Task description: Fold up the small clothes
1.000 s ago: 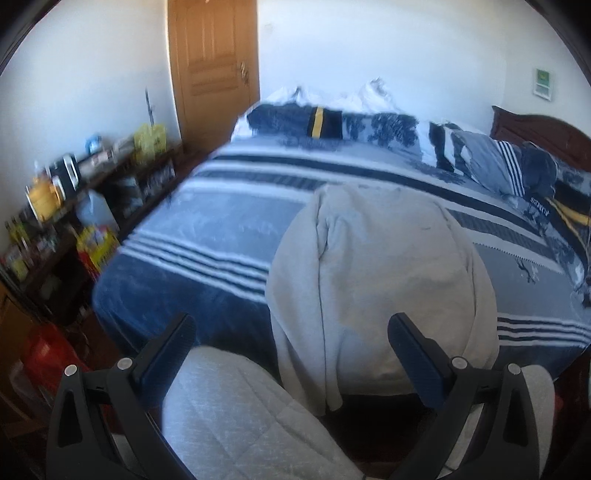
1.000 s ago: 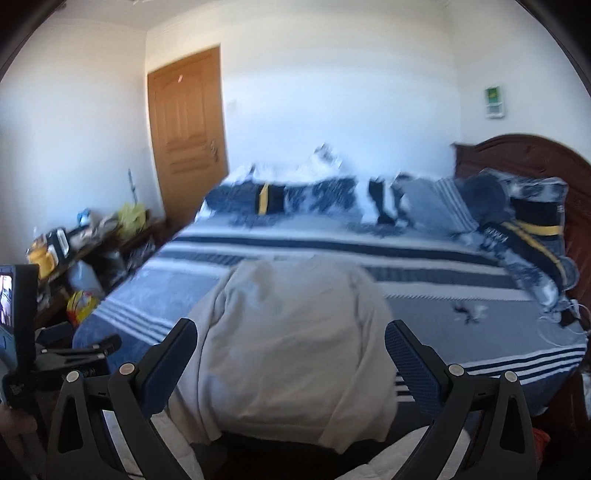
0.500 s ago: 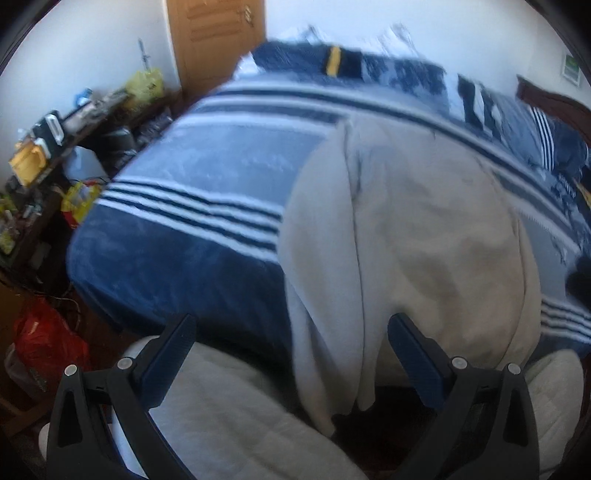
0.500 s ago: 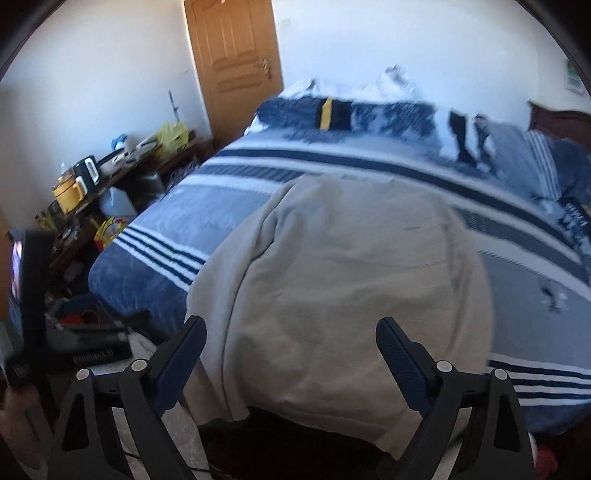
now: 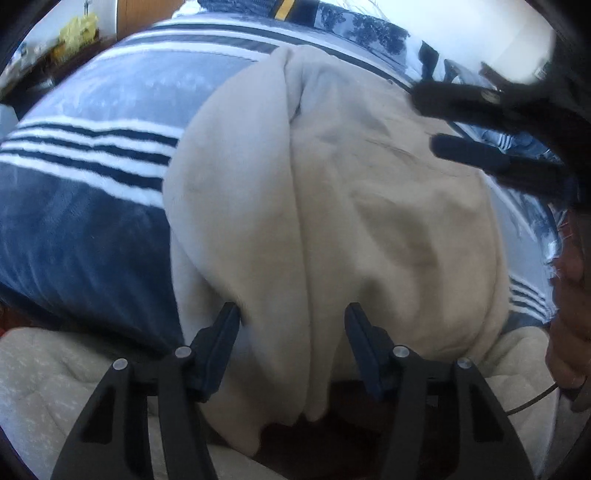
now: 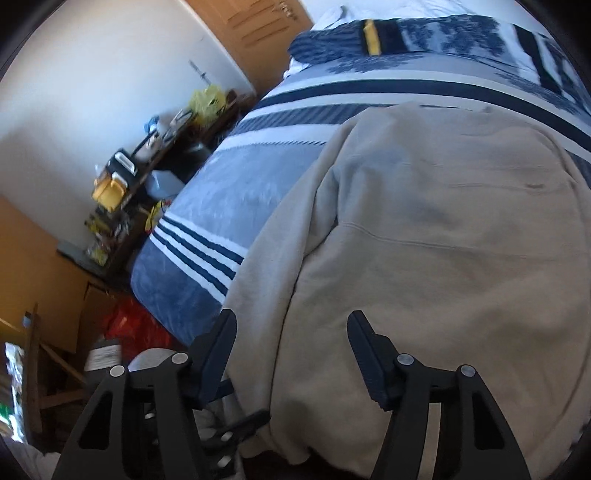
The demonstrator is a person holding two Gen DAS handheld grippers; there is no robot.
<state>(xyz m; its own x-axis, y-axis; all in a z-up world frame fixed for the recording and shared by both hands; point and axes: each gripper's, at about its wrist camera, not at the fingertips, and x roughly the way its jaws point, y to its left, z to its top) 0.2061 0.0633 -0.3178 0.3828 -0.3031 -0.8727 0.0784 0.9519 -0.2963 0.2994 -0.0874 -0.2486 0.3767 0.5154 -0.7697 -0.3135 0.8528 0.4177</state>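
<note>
A beige garment (image 5: 332, 206) lies spread on the blue striped bed, its near end hanging over the bed's front edge; it also shows in the right wrist view (image 6: 424, 240). My left gripper (image 5: 291, 314) is open, its fingers straddling the garment's hanging left fold at the bed edge. My right gripper (image 6: 291, 321) is open just above the garment's left seam near the front edge; it also appears at the upper right of the left wrist view (image 5: 480, 129). Neither gripper holds cloth.
The bed (image 6: 229, 184) has blue, grey and white stripes, with pillows (image 6: 369, 37) at the far end. A cluttered shelf (image 6: 122, 177) and a wooden door (image 6: 251, 22) stand to the left. A white quilted cover (image 5: 55, 387) lies below the bed edge.
Both grippers moved down and forward close to the garment's near edge, and their fingers narrowed. The right gripper has come into the left wrist view.
</note>
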